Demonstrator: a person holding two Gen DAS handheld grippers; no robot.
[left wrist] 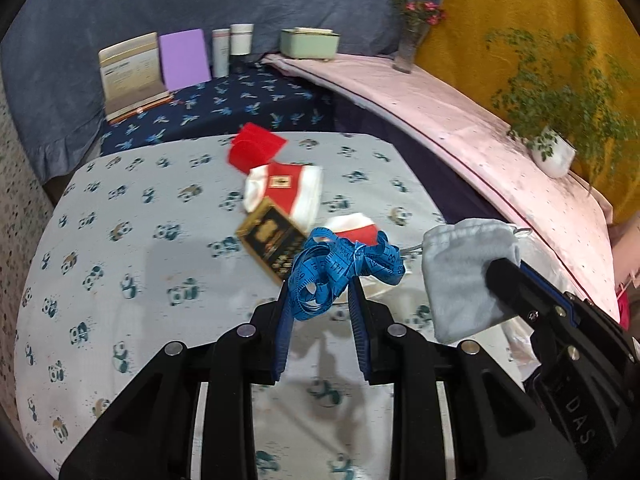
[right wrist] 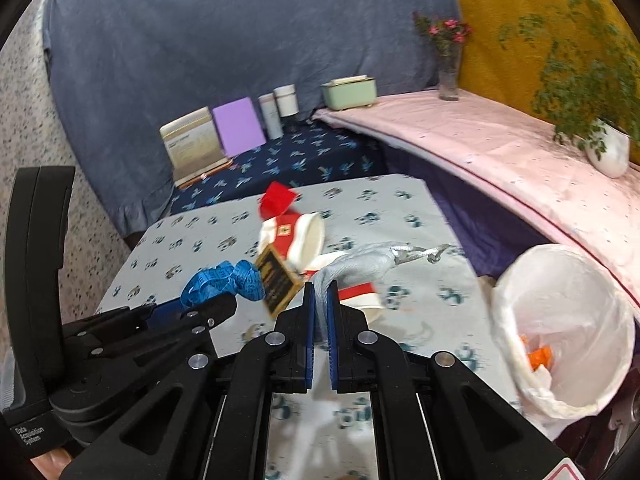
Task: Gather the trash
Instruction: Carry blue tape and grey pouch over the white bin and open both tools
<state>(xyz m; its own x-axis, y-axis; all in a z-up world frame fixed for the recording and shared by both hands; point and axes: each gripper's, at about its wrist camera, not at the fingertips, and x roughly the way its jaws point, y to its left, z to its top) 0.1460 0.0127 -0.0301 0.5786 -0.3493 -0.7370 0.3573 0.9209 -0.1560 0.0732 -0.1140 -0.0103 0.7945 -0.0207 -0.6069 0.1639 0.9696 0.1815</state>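
Left gripper [left wrist: 320, 292] clamped on a bundled blue measuring tape [left wrist: 340, 268], lifted above the panda-print tablecloth [left wrist: 140, 280]. Right gripper [right wrist: 320, 292] pinched shut on a soft grey drawstring pouch [right wrist: 360, 264], also raised. White-lined waste bin [right wrist: 568, 280] off to the right, beside the table. Red-and-white paper cups [left wrist: 288, 188] and a black-and-gold carton [left wrist: 272, 240] left on the cloth. Risk, as a guess: loose tape loops slipping free or snagging, or the pouch dropping short of the bin rim.
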